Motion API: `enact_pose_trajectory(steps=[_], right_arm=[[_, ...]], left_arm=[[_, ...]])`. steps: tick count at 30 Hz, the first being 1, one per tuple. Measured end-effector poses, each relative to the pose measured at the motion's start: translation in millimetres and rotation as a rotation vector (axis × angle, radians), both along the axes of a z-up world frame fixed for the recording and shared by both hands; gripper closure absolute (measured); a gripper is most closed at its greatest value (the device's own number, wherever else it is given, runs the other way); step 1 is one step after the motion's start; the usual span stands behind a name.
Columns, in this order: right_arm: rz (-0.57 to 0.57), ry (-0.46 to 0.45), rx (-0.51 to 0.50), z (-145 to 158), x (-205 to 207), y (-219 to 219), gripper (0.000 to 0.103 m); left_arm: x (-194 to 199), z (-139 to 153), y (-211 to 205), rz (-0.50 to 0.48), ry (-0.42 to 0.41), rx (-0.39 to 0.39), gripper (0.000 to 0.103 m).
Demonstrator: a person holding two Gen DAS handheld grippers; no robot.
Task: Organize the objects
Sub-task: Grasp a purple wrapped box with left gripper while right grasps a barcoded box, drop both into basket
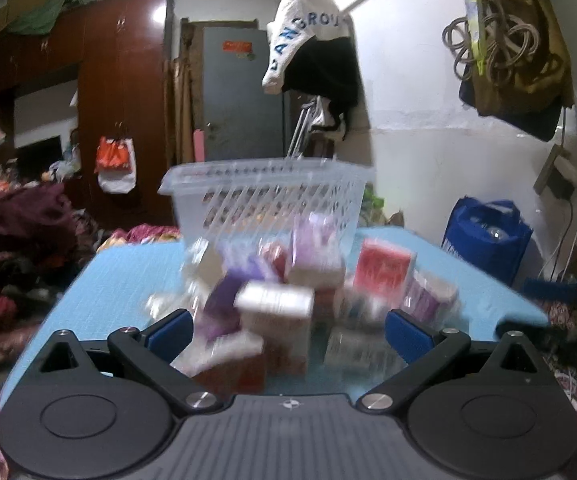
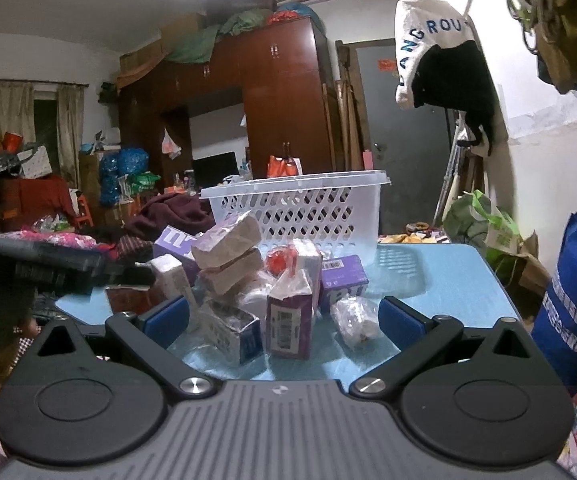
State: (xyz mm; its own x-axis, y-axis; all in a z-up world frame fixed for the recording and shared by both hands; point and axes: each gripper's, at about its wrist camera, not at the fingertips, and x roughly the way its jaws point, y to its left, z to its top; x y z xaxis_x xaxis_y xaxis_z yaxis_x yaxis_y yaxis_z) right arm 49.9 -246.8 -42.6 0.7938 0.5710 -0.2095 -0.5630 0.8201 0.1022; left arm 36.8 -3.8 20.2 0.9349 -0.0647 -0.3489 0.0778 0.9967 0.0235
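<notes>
The blue bench [image 2: 448, 272] has a white slotted basket [image 2: 308, 208] at the back, with a messy pile of wrapped boxes [image 2: 248, 280] heaped right in front of it. The left gripper [image 1: 288, 330] and right gripper [image 2: 284, 322] both have fingers spread wide, gripping nothing.

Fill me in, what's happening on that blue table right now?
A person holds two grippers over a pile of small boxes and wrapped packets heaped on the blue table in front of a white perforated basket. The left gripper and right gripper both have their jaws spread wide and hold nothing. The pile sits outside the basket; whether anything is inside cannot be told. The left view is motion-blurred.
</notes>
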Motion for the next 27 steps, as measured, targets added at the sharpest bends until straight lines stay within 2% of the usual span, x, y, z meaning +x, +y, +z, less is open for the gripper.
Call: enact_pose_trajectory(steps=[3,5,8,12,14,15,16,17,18,27], right_arm=[[-0.017,0.024,-0.006,-5.6,16.0,5.0,0.004],[-0.013,0.049,-0.003,-9.4,23.7,6.9,0.013],[-0.002,0.067,-0.006,-12.0,28.9,10.8,0.024],[-0.012,0.053,-0.053,-11.5,30.5,20.9,0.035],[-0.012,0.052,-0.073,-12.6,32.6,25.8,0.048],[-0.013,0.058,-0.083,-13.3,34.2,27.7,0.052],[-0.010,0.058,-0.083,-13.7,35.8,28.7,0.061],[-0.012,0.055,-0.075,-13.4,36.4,27.9,0.064],[-0.014,0.055,-0.070,-12.8,35.8,26.3,0.064],[-0.004,0.028,0.000,9.7,32.4,13.4,0.064]], left_arm=[[29.2,10.6,-5.5,-0.016,0.009,0.004,0.004],[49.4,13.5,-8.9,-0.033,0.036,-0.002,0.007],[76.2,12.6,-14.1,-0.038,0.076,0.009,0.017],[90.2,5.7,-19.3,-0.027,0.097,0.018,0.025],[91.9,1.0,-22.6,-0.027,0.103,0.039,0.030],[95.6,-0.3,-24.8,-0.027,0.113,0.050,0.038],[96.8,-1.8,-25.1,-0.025,0.117,0.051,0.042],[96.5,-2.0,-24.2,-0.021,0.106,0.046,0.047],[96.4,-0.7,-22.9,-0.020,0.100,0.044,0.050],[99.0,24.9,-7.4,-0.051,0.031,-0.030,0.052]])
